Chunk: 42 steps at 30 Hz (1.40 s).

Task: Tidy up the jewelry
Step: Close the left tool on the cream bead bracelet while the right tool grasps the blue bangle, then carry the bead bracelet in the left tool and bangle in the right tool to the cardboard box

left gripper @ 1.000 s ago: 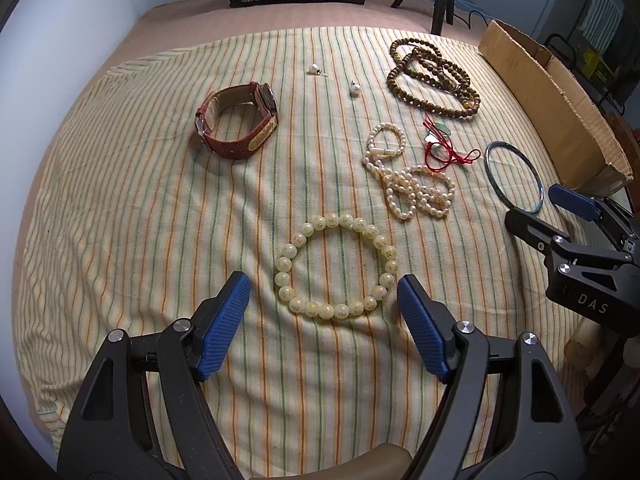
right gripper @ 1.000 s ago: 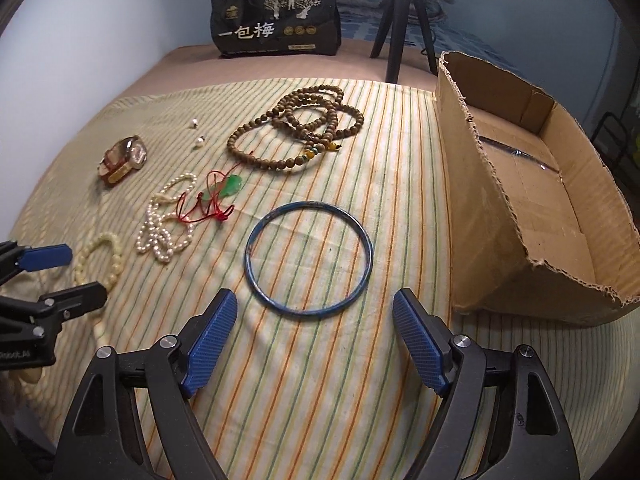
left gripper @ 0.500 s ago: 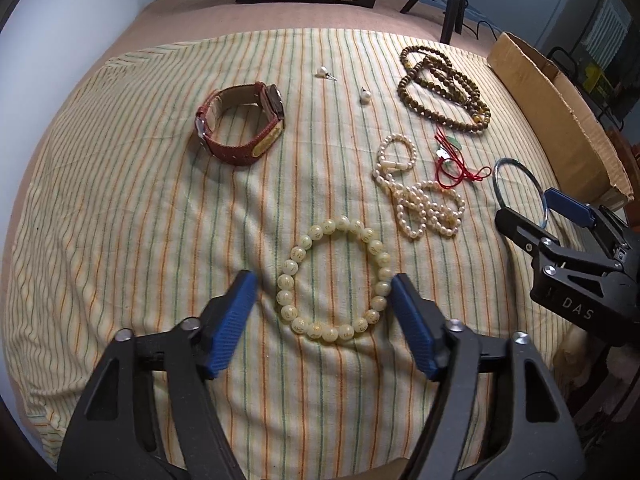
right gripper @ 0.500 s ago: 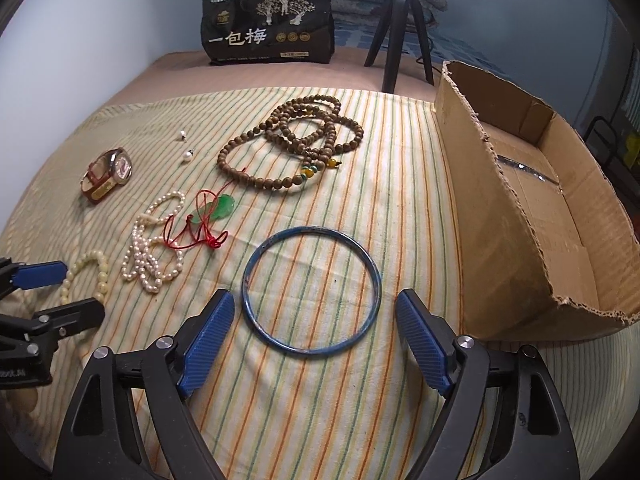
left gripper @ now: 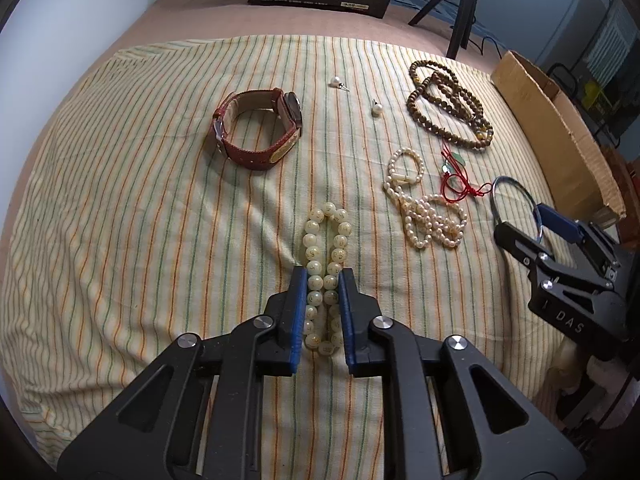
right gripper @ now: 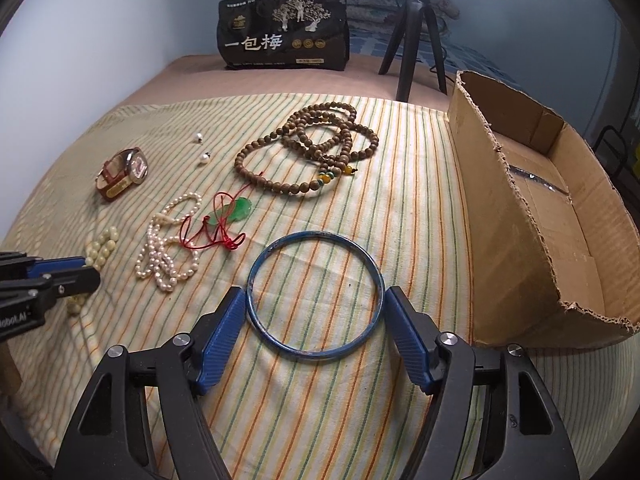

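Striped cloth [left gripper: 140,208]; only right view shows box interior [right gripper: 560,208].

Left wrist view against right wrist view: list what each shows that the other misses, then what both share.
Only the left wrist view shows the left gripper shut on the cream bead bracelet, squeezed into a narrow loop, its jaws having just closed.

Only the right wrist view shows the inside of the cardboard box and the right gripper with its pads at the blue bangle; contact is unclear.

Both show the watch, pearl strand, brown beads and striped cloth.
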Available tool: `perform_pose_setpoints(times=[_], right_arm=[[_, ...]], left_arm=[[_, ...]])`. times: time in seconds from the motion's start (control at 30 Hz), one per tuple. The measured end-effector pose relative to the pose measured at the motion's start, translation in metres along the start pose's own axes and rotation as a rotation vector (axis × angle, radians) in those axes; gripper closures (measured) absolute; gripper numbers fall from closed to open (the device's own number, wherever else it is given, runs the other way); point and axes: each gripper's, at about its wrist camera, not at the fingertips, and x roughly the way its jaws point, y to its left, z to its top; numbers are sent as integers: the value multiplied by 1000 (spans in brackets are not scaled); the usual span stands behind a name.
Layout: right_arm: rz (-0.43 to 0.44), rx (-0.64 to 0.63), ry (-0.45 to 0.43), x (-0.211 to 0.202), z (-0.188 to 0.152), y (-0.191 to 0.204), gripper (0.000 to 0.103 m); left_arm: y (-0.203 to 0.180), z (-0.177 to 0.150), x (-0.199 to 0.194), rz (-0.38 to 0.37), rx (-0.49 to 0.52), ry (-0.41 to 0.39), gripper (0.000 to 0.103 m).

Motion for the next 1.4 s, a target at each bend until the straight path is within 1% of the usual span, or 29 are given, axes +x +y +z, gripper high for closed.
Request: perform_pose_setpoints(times=[0.33, 0.37, 0.4, 0.5, 0.57, 0.73, 0.83, 1.1, 1.23, 1.4], right_arm=[[23, -16, -20, -11, 1, 3, 33], [25, -19, -24, -12, 2, 3, 33], [26, -24, -31, -15, 2, 4, 33], [29, -38, -52, -24, 4, 6, 33], [35, -42, -64, -31, 5, 6, 33], [28, -54, -84, -39, 4, 5, 33], [33, -43, -86, -43, 4, 0, 33], [47, -17, -119, -61, 9, -12, 33], [53, -16, -134, -70, 11, -15, 33], [59, 5, -151, -82, 17, -26, 33]], left_arm=[[-1, 1, -13, -17, -4, -40, 90], [-1, 2, -17, -20, -6, -50, 90], [-2, 3, -20, -21, -7, -58, 98], [-5, 6, -32, -40, -4, -85, 98], [-7, 8, -37, -28, 4, -111, 98], [-6, 9, -34, -16, -9, -107, 98], [-6, 10, -37, -18, -16, -121, 98], [-13, 15, -61, -53, -15, -188, 98], [-21, 18, -77, -56, 11, -229, 98], [-32, 26, -96, -81, 19, -282, 98]])
